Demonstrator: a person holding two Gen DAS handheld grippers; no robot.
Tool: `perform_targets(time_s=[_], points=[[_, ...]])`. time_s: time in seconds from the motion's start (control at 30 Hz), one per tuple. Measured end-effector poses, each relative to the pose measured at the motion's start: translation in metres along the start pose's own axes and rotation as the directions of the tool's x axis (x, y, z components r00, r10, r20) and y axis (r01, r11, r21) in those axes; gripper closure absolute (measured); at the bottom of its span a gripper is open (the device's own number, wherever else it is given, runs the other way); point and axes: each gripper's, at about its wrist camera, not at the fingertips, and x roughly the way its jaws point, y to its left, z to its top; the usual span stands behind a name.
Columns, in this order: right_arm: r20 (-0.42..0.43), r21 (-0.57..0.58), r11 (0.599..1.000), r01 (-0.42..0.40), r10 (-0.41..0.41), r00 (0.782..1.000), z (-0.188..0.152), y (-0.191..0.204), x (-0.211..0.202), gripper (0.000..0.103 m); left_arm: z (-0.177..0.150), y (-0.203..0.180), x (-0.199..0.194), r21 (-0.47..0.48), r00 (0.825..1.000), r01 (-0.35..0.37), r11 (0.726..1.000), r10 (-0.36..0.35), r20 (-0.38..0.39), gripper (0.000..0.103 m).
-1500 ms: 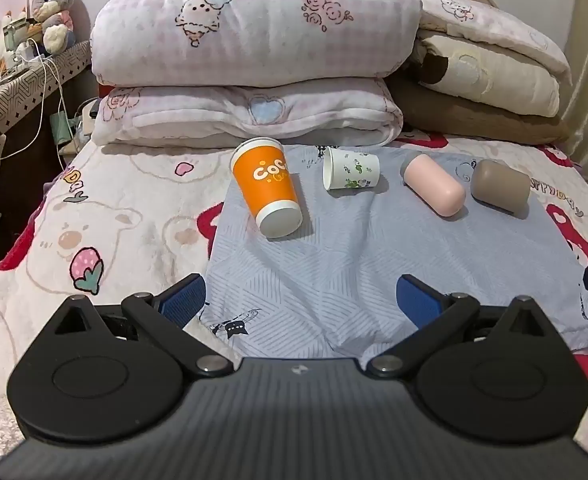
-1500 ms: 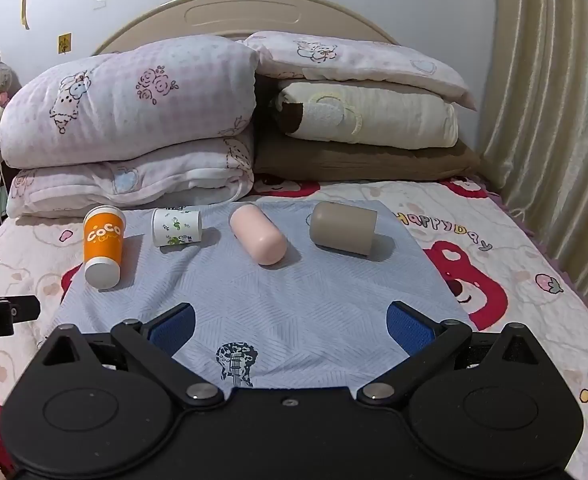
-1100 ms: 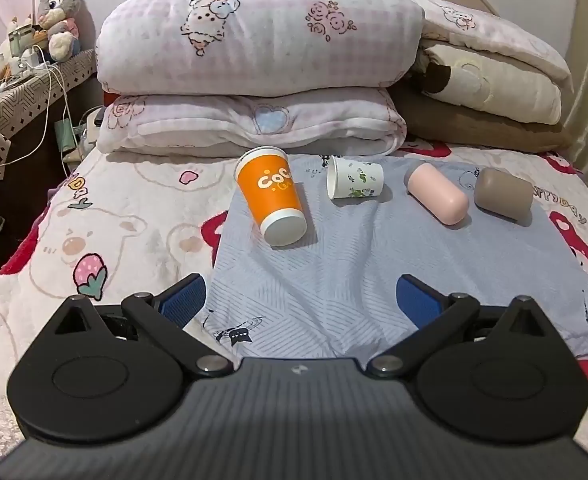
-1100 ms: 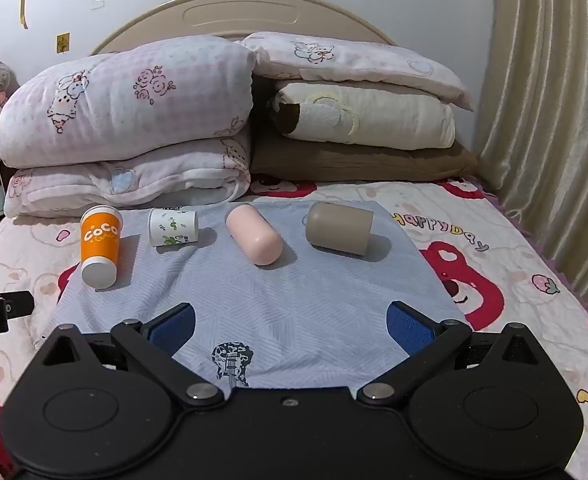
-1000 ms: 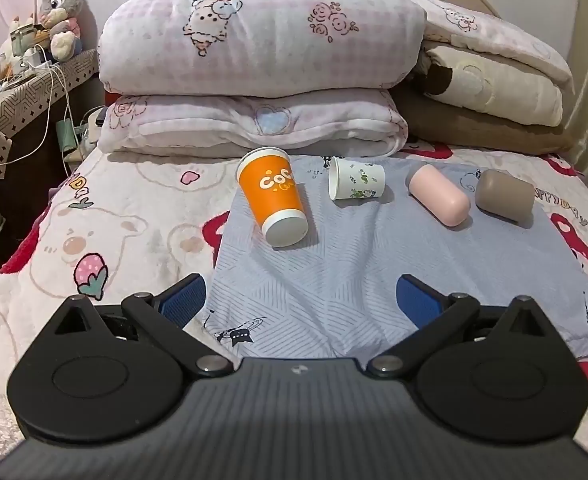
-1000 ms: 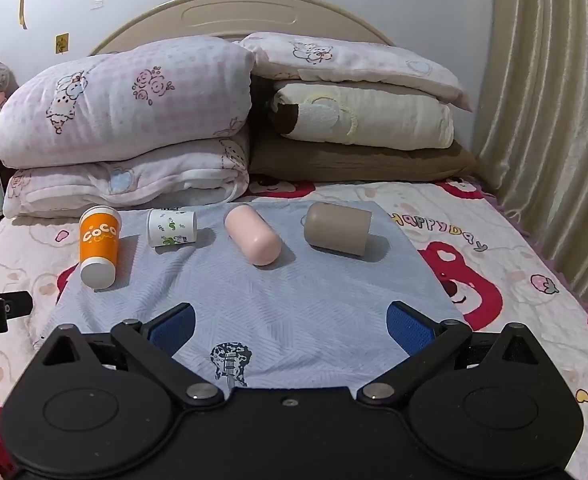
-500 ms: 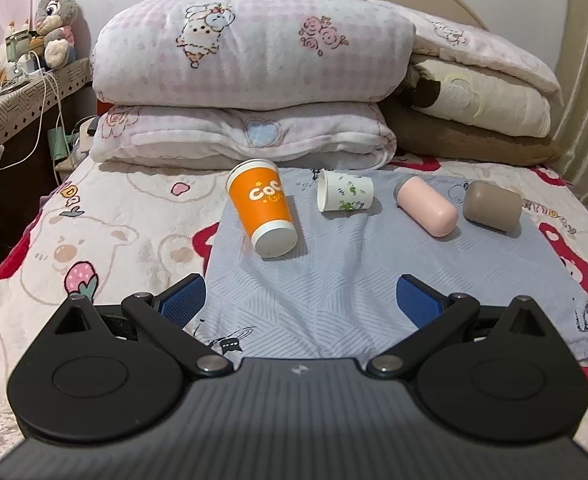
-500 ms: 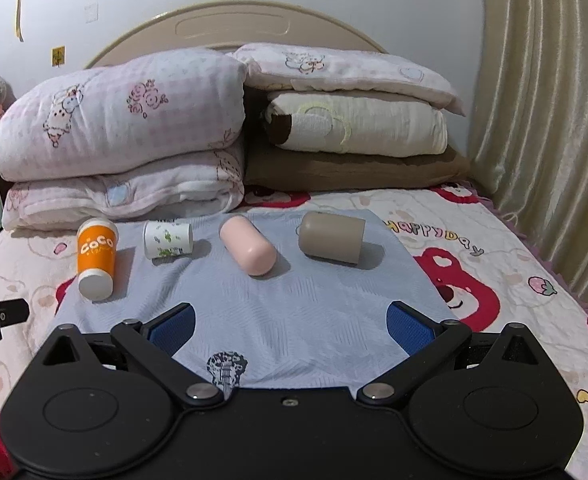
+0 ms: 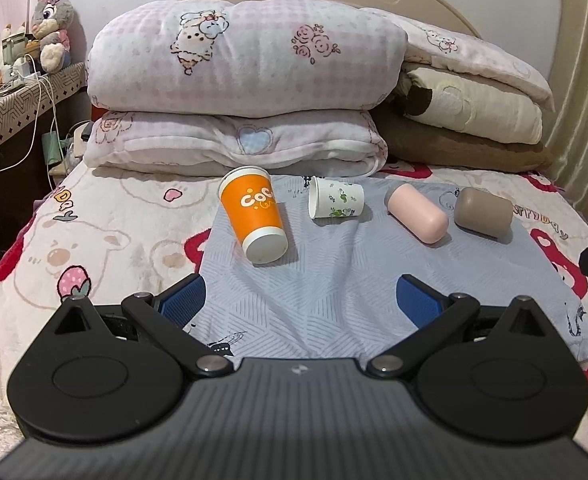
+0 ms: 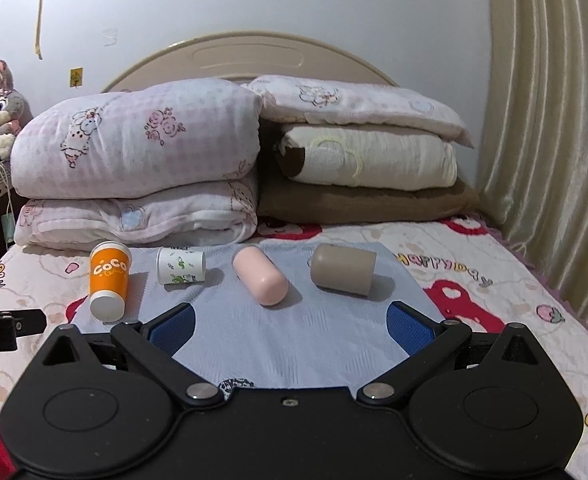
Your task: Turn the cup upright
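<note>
Bedding piled at the headboard backs a grey cloth where the orange cup lies tipped, base toward the left gripper, probably nearer; right gripper likewise wide open, empty.

Ahead of my left claw, with its blue pads, lies an orange cup lettered white, a white cup with green leaves, a pale pink cup and a taupe cup, all on grey-blue line-patterned cloth.
</note>
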Motion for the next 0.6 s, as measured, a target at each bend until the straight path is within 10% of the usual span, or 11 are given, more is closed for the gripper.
perform_targets(time_s=[0.6], points=[[0.030, -0.061, 0.998, 0.005, -0.003, 1.000, -0.0008, 0.0101, -0.0042, 0.000, 0.0022, 0.0064, -0.0024, -0.008, 1.000, 0.005, 1.000, -0.005, 0.019, 0.000]])
